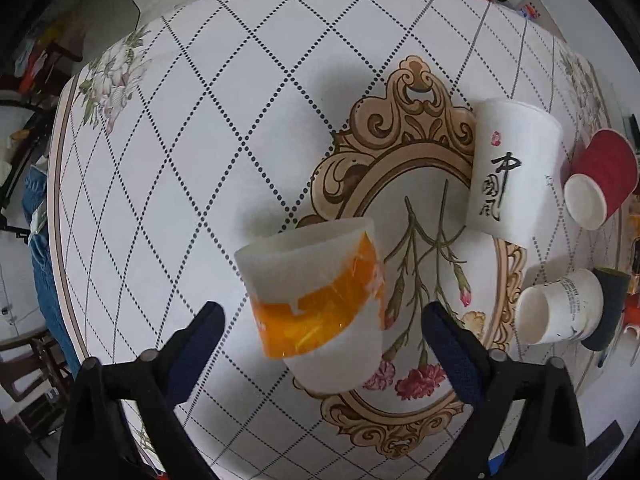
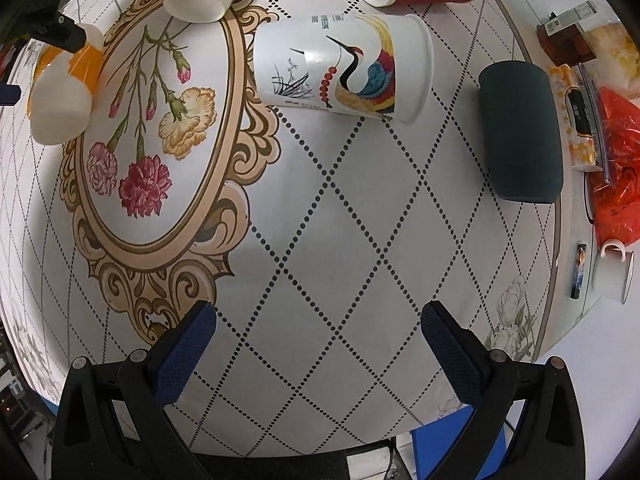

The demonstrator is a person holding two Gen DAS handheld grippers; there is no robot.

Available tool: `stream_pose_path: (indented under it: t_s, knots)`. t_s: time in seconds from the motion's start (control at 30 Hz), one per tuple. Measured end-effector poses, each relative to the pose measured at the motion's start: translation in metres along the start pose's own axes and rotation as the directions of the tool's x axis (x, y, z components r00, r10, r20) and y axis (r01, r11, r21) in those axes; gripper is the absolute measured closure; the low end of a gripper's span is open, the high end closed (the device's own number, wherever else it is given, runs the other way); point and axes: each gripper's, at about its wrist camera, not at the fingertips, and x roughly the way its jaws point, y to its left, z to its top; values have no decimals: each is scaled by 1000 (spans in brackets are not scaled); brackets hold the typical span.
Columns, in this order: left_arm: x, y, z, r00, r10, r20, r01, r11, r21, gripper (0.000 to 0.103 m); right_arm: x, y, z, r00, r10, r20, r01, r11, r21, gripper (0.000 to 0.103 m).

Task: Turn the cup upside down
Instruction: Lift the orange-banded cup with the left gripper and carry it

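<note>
Left gripper [image 1: 322,334]: two black arms, each ending in a dark navy pad with fine cross-hatched texture (wedge-shaped, tapering forward); round grey screw heads behind the pads, two per arm. Right gripper [image 2: 318,334]: same build, black arms, navy textured pads, matching grey screws.

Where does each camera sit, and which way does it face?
Left wrist: on the left tongs, looking down at the orange-banded cup; both blue fingers show, open.
Right wrist: on the right tongs, looking down at the tablecloth and crane cup; fingers open.
Shared: the orange-banded cup, red cup.
</note>
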Motion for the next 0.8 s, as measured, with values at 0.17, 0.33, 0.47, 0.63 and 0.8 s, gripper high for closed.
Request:
stream_pose_path:
  t_s: [0.17,0.33,0.47,0.63,0.8]
  knots:
    - [16,-5,10,1000,13,-17,-12,1000,19,10,-6,2,6,1000,-3,2,3,1000,6,0]
    - [27,-10,16,999,21,-24,-20,999,38,10,-15,1,13,1000,-5,4,5,1000,15,0]
    - [38,-8,20,999,33,-28,-32,998,50,26,-20,3,16,1000,-7,5,7,1000,18,0]
    - [49,-6,20,999,35,-31,-33,998,55,27,-22,-3,19,1000,-5,10,5,1000,19,0]
    - [53,-3,23,999,33,-20,-32,998,54,28,-28,-4,21,1000,-6,16,6,1000,19,0]
